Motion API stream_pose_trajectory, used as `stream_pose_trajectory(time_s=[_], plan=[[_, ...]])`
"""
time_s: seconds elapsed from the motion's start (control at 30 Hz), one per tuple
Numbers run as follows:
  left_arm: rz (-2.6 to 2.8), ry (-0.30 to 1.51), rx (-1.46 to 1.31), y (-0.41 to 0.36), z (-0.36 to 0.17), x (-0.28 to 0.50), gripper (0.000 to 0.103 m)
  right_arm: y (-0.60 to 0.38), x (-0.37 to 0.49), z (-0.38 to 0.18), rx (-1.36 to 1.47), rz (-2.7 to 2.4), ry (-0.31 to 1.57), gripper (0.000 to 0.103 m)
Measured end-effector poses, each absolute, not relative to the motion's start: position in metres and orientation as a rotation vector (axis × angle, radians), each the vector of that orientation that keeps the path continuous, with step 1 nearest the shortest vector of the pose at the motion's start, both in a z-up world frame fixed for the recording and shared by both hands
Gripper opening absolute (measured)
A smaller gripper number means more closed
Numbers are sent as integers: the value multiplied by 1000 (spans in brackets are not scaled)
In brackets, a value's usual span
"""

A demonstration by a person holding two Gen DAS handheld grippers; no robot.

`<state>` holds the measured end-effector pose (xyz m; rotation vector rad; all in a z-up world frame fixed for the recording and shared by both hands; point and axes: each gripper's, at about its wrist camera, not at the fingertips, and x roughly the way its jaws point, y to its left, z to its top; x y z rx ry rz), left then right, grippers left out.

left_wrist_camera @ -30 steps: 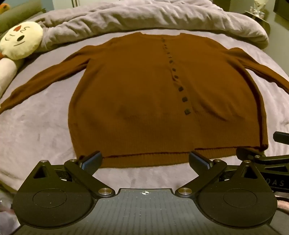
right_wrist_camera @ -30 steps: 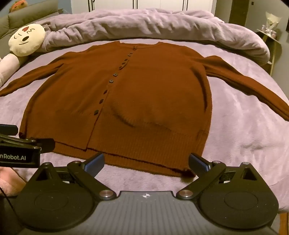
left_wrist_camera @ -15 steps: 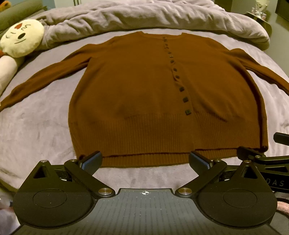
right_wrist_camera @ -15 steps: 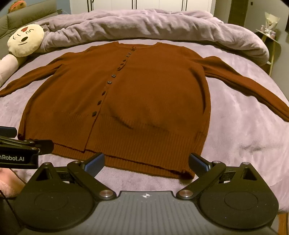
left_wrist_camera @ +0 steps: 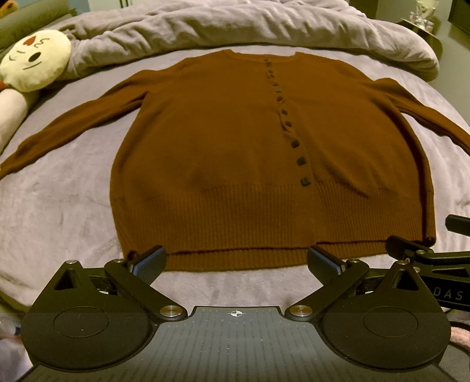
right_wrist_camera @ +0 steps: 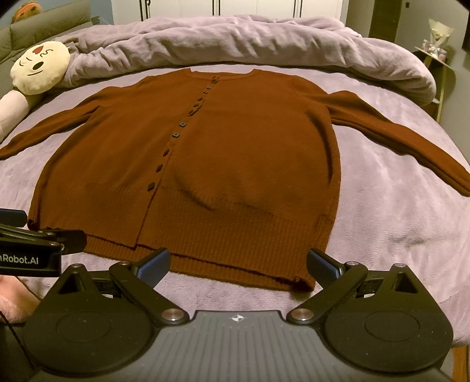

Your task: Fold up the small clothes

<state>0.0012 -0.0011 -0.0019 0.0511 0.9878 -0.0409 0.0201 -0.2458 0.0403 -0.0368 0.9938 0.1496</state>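
Left wrist view: the left gripper (left_wrist_camera: 236, 261) hangs over the near edge of the bed (left_wrist_camera: 58, 211), its fingers (left_wrist_camera: 148, 260) spread wide with nothing between them; the brown cardigan (left_wrist_camera: 235, 152) lies flat and face up across the middle of the bed, buttoned, both sleeves out toward the side edges, ribbed hem (left_wrist_camera: 249, 235) nearest the camera; compared with a second ago the hem sits a little closer to the fingertips, one of which now overlaps the hem's left corner, so the gripper has crept forward; the right gripper's tip (left_wrist_camera: 411, 249) shows at the right edge, just beside the hem's right corner; a round plush cushion (left_wrist_camera: 36, 63) rests by the far left corner against the bunched duvet (left_wrist_camera: 235, 26).

Right wrist view: the right gripper (right_wrist_camera: 238, 263) is likewise wide open and empty, its fingers (right_wrist_camera: 323, 264) straddling the hem's right corner (right_wrist_camera: 299, 283); the cardigan (right_wrist_camera: 220, 164) has a shallow wrinkle above the ribbing; the left gripper (right_wrist_camera: 44, 238) enters from the left beside the hem's other corner; here too the hem has drawn slightly nearer over the last second.

Judgement: no fold has begun; the small advance of both grippers suggests they are lining up on the two hem corners, and the next move would call for pinching both layers of knit together.
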Motion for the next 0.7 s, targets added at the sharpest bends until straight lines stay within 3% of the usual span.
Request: stream_pose_trajectory(time_s=[0.7], plan=[[-40,995,39,0,-4,1,103,-249,20,40,-27,141,988,99]])
